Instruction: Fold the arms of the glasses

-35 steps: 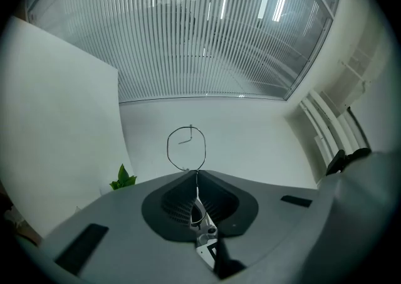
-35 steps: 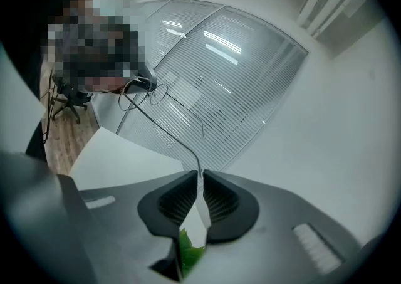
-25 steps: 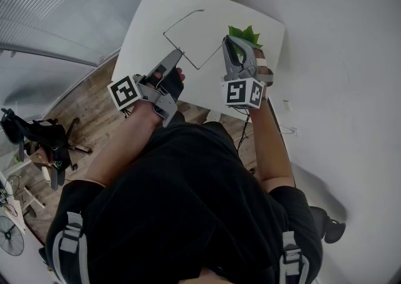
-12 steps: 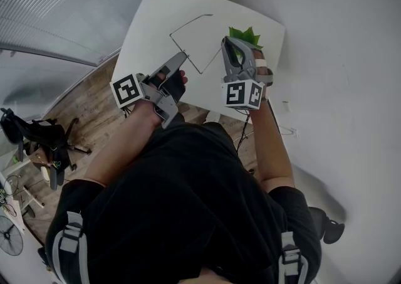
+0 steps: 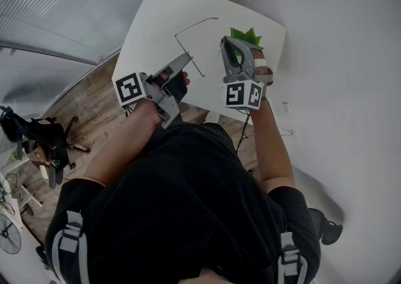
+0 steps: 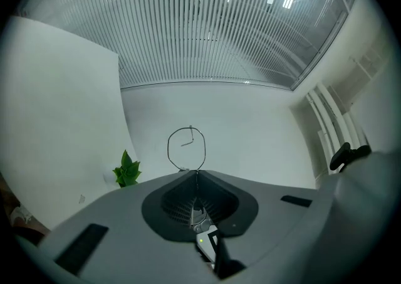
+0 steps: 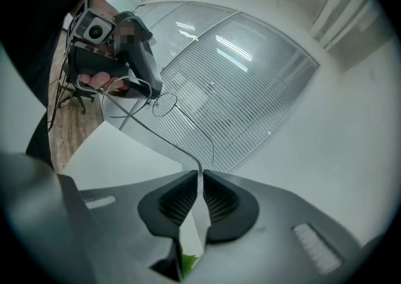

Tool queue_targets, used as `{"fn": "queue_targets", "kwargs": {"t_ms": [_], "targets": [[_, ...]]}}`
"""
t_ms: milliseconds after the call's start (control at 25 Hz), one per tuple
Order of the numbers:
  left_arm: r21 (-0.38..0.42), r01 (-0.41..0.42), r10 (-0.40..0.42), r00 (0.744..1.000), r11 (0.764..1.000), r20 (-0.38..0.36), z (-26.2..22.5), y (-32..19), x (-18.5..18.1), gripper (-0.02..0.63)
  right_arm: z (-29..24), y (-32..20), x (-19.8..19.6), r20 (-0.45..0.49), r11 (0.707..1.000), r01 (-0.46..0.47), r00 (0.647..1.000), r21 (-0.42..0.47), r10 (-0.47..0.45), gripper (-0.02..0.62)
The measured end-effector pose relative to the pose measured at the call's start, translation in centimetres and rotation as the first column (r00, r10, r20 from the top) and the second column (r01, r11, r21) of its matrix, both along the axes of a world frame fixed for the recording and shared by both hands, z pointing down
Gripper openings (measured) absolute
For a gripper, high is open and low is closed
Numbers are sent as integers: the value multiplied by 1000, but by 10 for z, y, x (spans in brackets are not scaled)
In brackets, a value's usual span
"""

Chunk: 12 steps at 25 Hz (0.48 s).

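Thin wire-frame glasses (image 5: 195, 26) hang in the air over the white table (image 5: 153, 13), held between both grippers. My left gripper (image 5: 187, 58) is shut on the frame next to a round lens rim (image 6: 168, 148), which stands just beyond the jaws of that gripper (image 6: 196, 173). My right gripper (image 5: 223, 42) is shut on one thin arm (image 7: 169, 143) near its end; from the jaws of that gripper (image 7: 200, 175) the arm runs up and left to the left gripper (image 7: 135, 79). The other arm sticks out free over the table.
A small green plant (image 5: 245, 35) stands on the table's right side just beyond the right gripper, also seen as the plant (image 6: 127, 170) at the left. Slatted blinds (image 5: 62, 0) fill the left. A chair and gear (image 5: 37, 138) sit on the wooden floor.
The glasses have shifted to the right over the table, and the free arm's tip has moved right and slightly nearer. The left gripper followed a little; the right gripper barely moved.
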<state>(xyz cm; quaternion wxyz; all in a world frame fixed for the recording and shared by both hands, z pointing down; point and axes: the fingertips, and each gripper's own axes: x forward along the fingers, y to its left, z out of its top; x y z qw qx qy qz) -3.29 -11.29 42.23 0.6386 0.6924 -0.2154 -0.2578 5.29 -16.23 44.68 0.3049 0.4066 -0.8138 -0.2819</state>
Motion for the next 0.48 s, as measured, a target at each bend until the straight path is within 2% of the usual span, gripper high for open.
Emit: {"fn": "queue_targets", "kwargs": {"t_ms": [480], "targets": [[1, -29, 29, 1000, 1000, -10, -2, 1, 3, 14, -2, -1, -16, -18, 999, 38, 999, 6, -38, 38]]}}
